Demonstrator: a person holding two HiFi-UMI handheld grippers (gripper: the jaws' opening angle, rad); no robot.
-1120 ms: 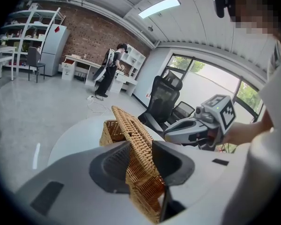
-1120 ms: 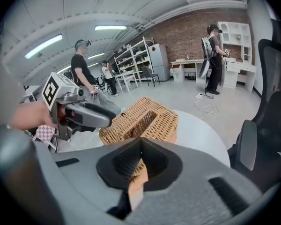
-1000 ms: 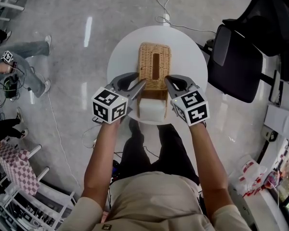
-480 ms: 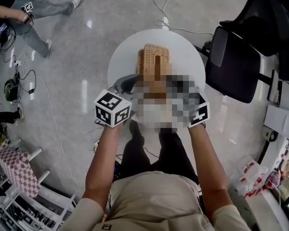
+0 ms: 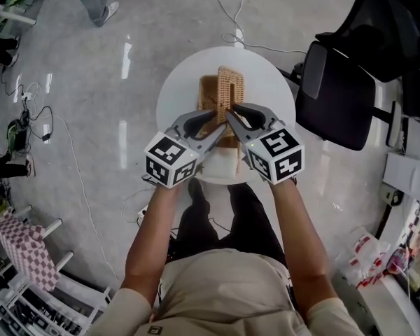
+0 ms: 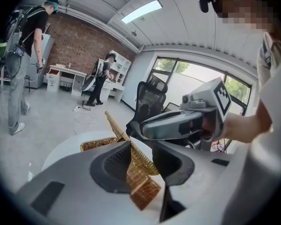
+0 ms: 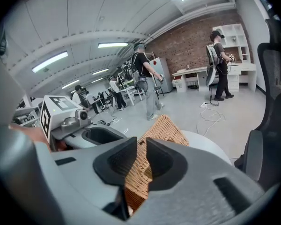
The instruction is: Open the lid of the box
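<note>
A wicker box is set on the round white table, with one short end toward the operator. Its lid is raised on edge and stands steeply tilted along the box's right-hand side in the head view.

The left gripper is clamped on the near edge of the lid. In the left gripper view the woven edge is seen pinched between both pads. The right gripper is positioned just beside it on the same edge. Its jaws have just been opening, and the lid is seen between them with the pads off it. The two grippers are crowded together at the tips.

A black office chair is stood just beside the table on the right. Loose cables are trailed over the floor beyond the table. Other persons are seen standing well apart across the room.
</note>
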